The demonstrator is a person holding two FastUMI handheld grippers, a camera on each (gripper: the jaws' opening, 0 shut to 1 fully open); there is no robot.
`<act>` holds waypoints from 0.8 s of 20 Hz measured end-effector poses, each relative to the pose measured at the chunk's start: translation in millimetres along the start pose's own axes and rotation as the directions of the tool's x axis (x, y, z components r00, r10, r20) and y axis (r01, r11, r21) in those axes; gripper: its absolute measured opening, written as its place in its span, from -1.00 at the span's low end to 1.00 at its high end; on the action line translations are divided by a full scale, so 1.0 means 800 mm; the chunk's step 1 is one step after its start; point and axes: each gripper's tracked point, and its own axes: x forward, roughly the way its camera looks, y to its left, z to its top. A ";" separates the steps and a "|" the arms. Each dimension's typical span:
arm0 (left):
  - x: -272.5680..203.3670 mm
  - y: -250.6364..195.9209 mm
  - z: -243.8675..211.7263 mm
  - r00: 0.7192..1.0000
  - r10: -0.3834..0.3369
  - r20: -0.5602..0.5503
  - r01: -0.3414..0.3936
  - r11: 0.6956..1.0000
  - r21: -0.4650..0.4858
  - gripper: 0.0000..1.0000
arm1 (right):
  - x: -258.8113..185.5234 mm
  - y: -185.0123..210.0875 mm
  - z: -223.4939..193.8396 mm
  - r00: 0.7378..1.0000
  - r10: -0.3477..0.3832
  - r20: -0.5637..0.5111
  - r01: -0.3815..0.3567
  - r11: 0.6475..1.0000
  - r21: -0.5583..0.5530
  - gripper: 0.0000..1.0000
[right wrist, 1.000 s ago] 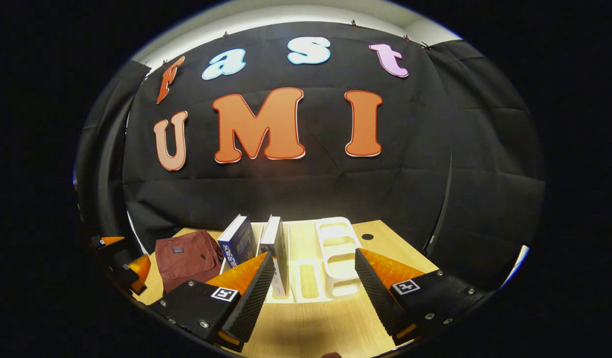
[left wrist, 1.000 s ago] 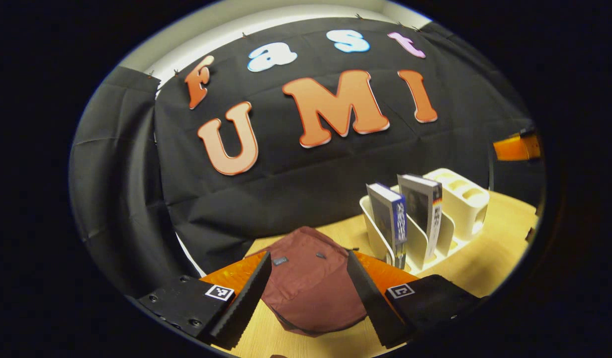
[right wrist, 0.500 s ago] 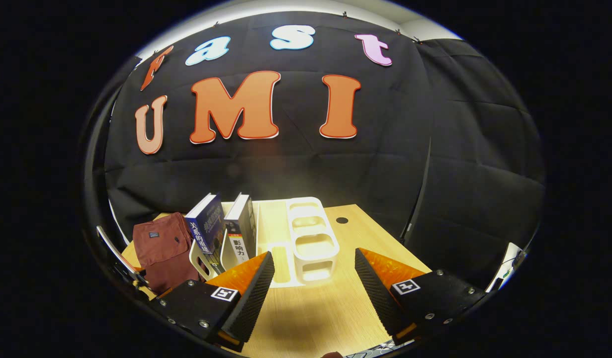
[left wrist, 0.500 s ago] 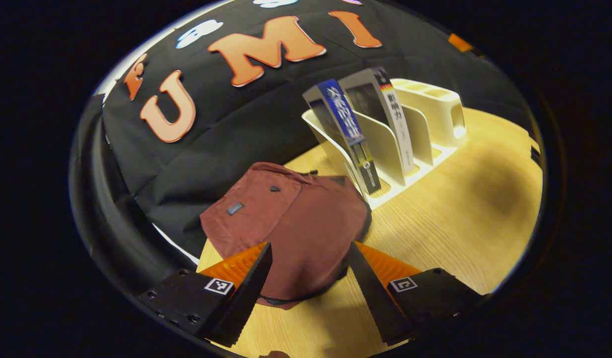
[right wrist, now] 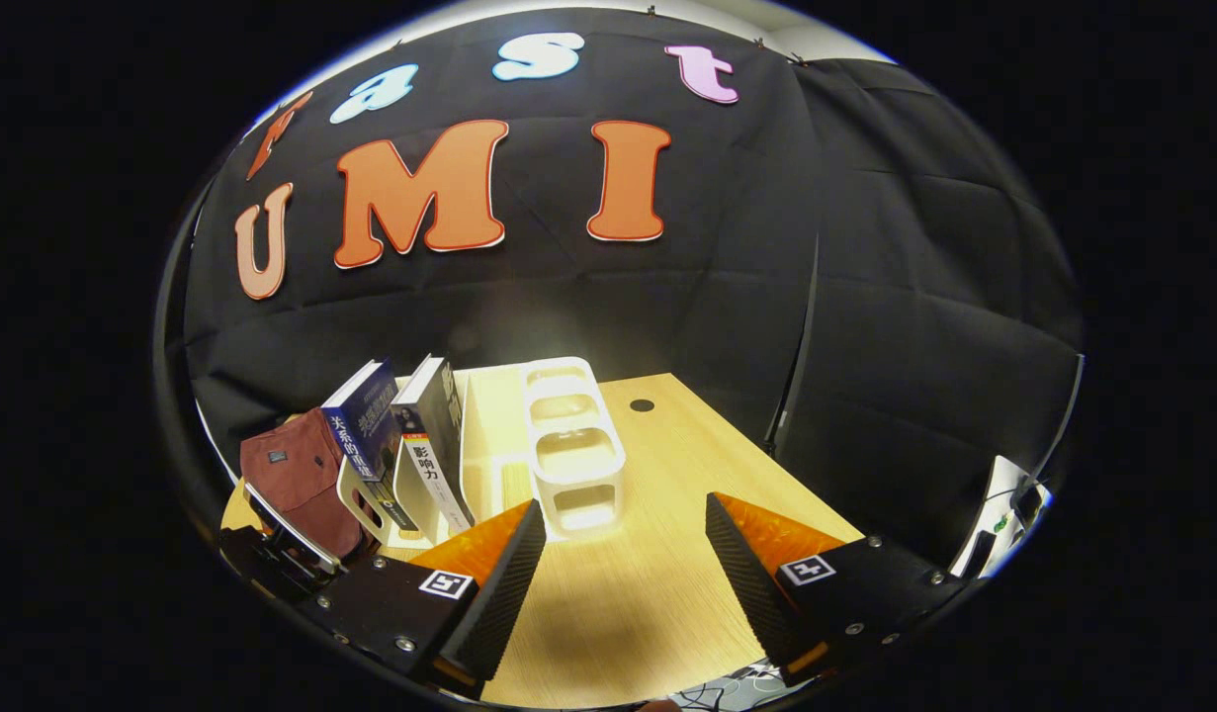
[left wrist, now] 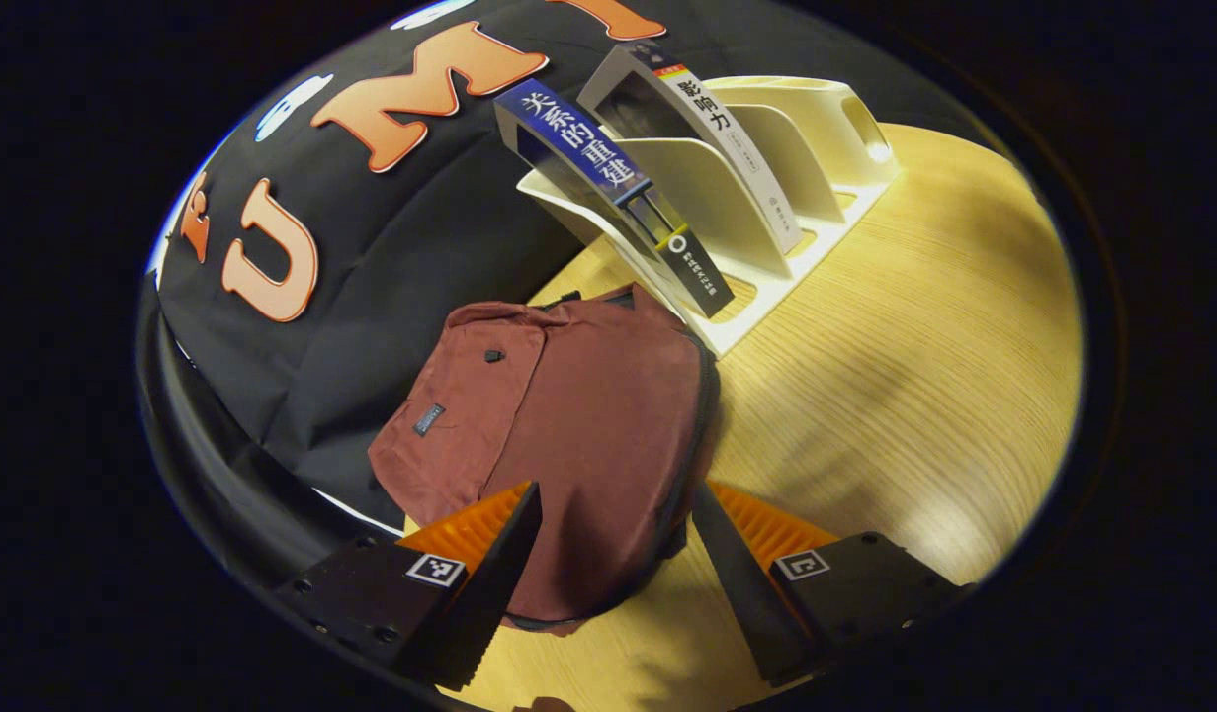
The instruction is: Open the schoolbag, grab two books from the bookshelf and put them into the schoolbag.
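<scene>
A maroon schoolbag [left wrist: 568,435] lies flat and zipped on the wooden table [left wrist: 895,376], left of a white bookshelf [left wrist: 766,168]. A blue-spined book [left wrist: 608,168] and a white-spined book [left wrist: 712,129] lean in the shelf's slots. My left gripper [left wrist: 613,559] hovers open over the bag's near edge. In the right gripper view, the schoolbag [right wrist: 292,475], blue book [right wrist: 361,435], second book [right wrist: 430,455] and bookshelf [right wrist: 568,455] sit at the left. My right gripper [right wrist: 618,574] is open above bare table, right of the shelf.
Black cloth walls close the booth behind and to the sides. A small round hole [right wrist: 642,404] marks the table's far end. The other gripper's body [right wrist: 282,544] shows at the lower left of the right gripper view. Bare wood lies right of the shelf.
The left gripper has tilted down and moved closer over the schoolbag. The right gripper has shifted right, so shelf and books slid left in its view. Both stay open.
</scene>
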 end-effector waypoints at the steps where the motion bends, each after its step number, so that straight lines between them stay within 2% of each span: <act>1: 0.000 0.002 0.002 1.000 -0.006 0.000 0.006 1.000 -0.007 0.95 | 0.001 -0.001 -0.002 1.000 0.000 -0.003 0.000 1.000 0.002 0.92; 3: -0.001 0.007 0.000 1.000 -0.017 -0.017 0.016 1.000 -0.022 0.95 | 0.001 0.001 -0.009 1.000 0.008 -0.022 -0.007 1.000 0.014 0.92; 9: -0.016 0.054 0.022 1.000 0.025 0.012 -0.024 0.999 -0.022 0.95 | 0.010 0.018 -0.013 0.999 0.030 -0.034 -0.029 0.999 0.021 0.94; 11: -0.009 0.048 0.013 1.000 -0.004 -0.022 0.003 0.999 -0.034 0.95 | 0.012 0.026 -0.014 0.998 0.044 -0.044 -0.042 0.999 0.032 0.93; 14: -0.007 0.037 0.017 0.999 -0.036 -0.017 0.035 0.999 -0.042 0.84 | 0.015 0.034 -0.013 0.997 0.054 -0.047 -0.052 0.998 0.037 0.94; 15: -0.007 0.035 0.019 0.999 -0.038 -0.012 0.037 0.999 -0.037 0.46 | 0.017 0.035 -0.013 0.997 0.055 -0.045 -0.054 0.998 0.033 1.00; 16: -0.007 0.032 0.020 0.999 -0.042 -0.014 0.042 0.999 -0.029 0.07 | 0.017 0.035 -0.011 0.997 0.057 -0.045 -0.056 0.998 0.033 0.94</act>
